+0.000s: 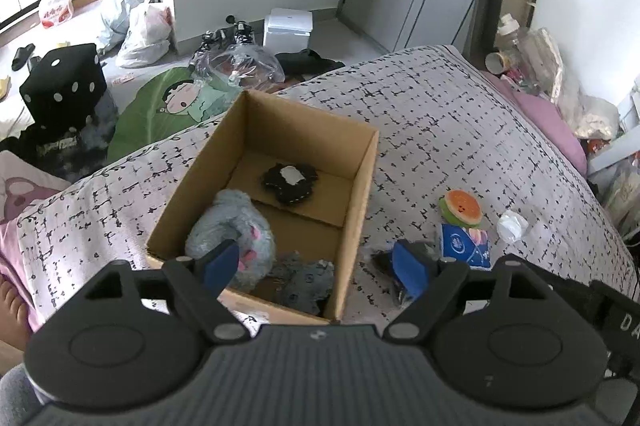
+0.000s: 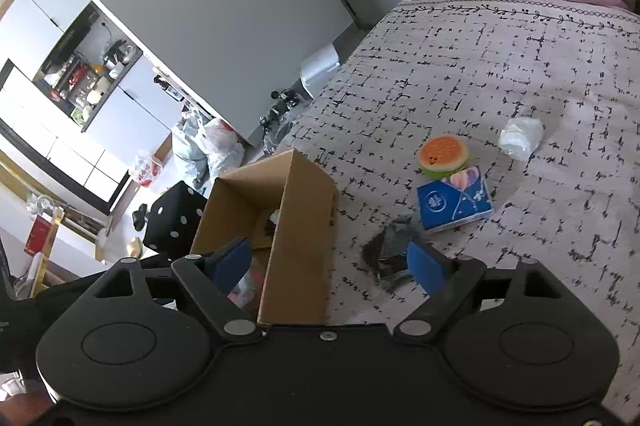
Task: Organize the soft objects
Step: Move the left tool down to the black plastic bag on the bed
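Both grippers are hanging wide open and holding nothing. I am keeping my left gripper (image 1: 316,266) low over the near end of the cardboard box (image 1: 362,186), because that is where the soft things are going. I am keeping my right gripper (image 2: 332,266) just past the box's right wall, over the patterned bed cover (image 2: 500,66), because more soft things are waiting there.

Inside the box, a fluffy grey toy (image 1: 236,226) is lying in the near left corner. A flat grey piece (image 1: 306,282) is lying beside it by the near wall. A dark flat piece with a white patch (image 1: 290,182) is sitting farther back on the box floor.

Out on the cover, a crumpled dark grey cloth (image 2: 390,246) is lying closest to my right gripper, just beside its right finger. I think this one is next. It is bunched up, and its long way seems to be running from the gripper up toward the blue tissue pack (image 2: 454,200). The pack is lying flat, its long side running across my right view. A burger squishy (image 2: 442,152) is touching the pack's far edge, bun side up. A white wad (image 2: 520,138) is sitting near them, a bit apart.

The box is long from near to far in my left view.
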### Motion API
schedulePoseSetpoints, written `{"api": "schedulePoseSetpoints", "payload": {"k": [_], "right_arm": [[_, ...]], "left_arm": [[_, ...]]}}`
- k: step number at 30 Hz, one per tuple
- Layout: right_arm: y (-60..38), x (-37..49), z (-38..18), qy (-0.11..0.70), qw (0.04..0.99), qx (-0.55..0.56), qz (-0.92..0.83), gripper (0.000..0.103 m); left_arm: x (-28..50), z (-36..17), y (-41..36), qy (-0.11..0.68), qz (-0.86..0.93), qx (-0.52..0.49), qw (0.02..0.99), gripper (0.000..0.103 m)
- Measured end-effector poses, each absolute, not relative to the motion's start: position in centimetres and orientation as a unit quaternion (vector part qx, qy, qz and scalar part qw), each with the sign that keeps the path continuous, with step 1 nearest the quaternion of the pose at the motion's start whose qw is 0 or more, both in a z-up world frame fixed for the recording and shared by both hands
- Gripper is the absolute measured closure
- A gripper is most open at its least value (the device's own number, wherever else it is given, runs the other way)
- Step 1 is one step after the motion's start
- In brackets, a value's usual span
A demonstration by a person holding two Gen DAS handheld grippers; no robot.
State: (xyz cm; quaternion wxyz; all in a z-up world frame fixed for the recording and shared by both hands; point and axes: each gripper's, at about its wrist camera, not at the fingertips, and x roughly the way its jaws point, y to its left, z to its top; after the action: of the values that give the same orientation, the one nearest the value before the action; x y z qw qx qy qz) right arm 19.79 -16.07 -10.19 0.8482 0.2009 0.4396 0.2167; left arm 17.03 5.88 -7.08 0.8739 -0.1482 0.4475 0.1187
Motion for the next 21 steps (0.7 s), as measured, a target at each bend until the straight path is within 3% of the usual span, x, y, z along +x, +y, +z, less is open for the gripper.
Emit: {"api": "schedulePoseSetpoints", "payload": {"k": [9,21], "right_arm": [[-19.4,20.6,-8.4,0.428,0.858,0.190,0.211,0.010],[-23.3,22.6,-9.1,0.438,0.850,0.227,0.182,0.010]], "left_arm": [[17.9,-6.4,3.7,0.446,0.106,-0.133,0.879,0.020],[19.9,-6.3,1.2,0.452,0.085,-0.132,0.878,0.020]]}}
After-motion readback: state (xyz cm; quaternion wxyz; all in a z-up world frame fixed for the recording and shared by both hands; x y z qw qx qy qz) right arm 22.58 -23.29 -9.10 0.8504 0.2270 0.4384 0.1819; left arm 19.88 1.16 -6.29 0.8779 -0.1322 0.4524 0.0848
